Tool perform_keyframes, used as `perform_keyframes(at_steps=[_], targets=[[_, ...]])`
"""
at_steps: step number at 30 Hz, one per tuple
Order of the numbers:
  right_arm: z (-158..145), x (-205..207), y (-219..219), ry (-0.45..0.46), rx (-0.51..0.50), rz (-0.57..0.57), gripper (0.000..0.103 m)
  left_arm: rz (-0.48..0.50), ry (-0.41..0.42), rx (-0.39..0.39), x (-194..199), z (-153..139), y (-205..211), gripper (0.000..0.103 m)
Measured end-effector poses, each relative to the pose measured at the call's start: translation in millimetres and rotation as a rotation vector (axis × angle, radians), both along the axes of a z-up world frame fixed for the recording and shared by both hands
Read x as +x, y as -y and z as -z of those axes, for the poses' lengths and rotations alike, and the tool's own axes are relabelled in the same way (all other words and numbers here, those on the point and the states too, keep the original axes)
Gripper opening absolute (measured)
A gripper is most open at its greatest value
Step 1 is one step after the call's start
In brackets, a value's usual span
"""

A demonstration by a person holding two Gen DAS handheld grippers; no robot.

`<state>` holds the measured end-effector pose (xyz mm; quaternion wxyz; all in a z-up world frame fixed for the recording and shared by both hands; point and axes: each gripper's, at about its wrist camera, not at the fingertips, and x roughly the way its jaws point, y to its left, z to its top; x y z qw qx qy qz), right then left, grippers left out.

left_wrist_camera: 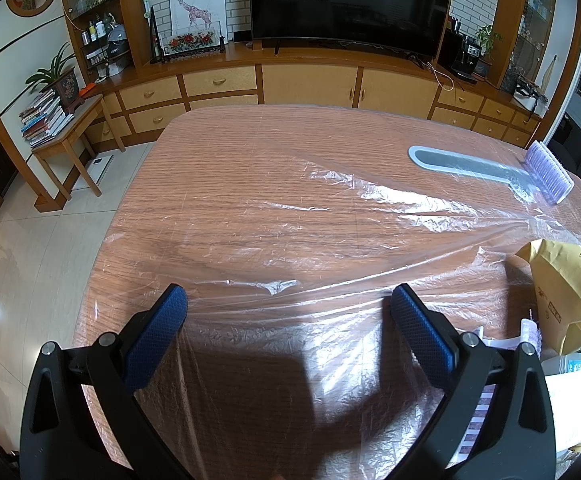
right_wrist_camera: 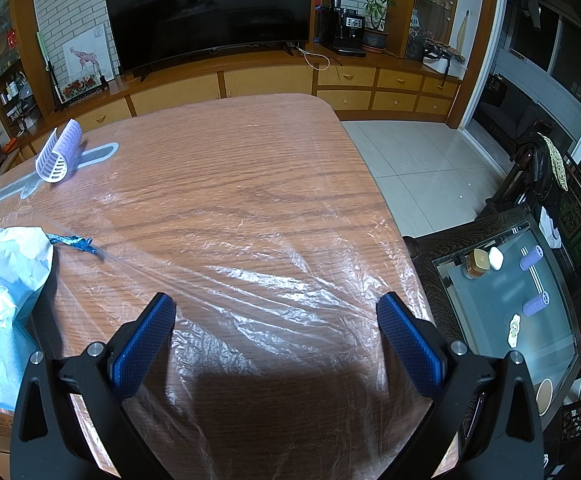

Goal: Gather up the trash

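The yellow padded envelope (left_wrist_camera: 570, 292) runs off the right edge. The blue mailer bag (right_wrist_camera: 2, 312) is cut by the left edge, its lettering only partly readable.

I see my left tool (left_wrist_camera: 288, 304) as two matte black plastic arms with triangular cut-outs and silver round screws, each tipped with a blue, dimpled rubber pad (left_wrist_camera: 158, 332). My right tool (right_wrist_camera: 276, 314) is the same build and colours.
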<state>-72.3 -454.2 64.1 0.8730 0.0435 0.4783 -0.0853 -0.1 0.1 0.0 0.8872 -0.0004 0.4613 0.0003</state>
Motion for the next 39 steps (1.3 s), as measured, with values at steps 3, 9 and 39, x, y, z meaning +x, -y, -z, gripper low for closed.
perform_keyframes(at_steps=[3,9,39], targets=[[0.1,0.0,0.0,0.000,0.000,0.000,0.099,0.000,0.000,0.000,0.0,0.0,0.0,0.102],[0.0,0.1,0.0,0.000,0.000,0.000,0.099,0.000,0.000,0.000,0.1,-0.1,0.1,0.102],[1.0,12.9,4.7,-0.041,-0.001,0.059,0.099,0.010,-0.012,0.010,-1.7,1.8,-0.3,0.102]])
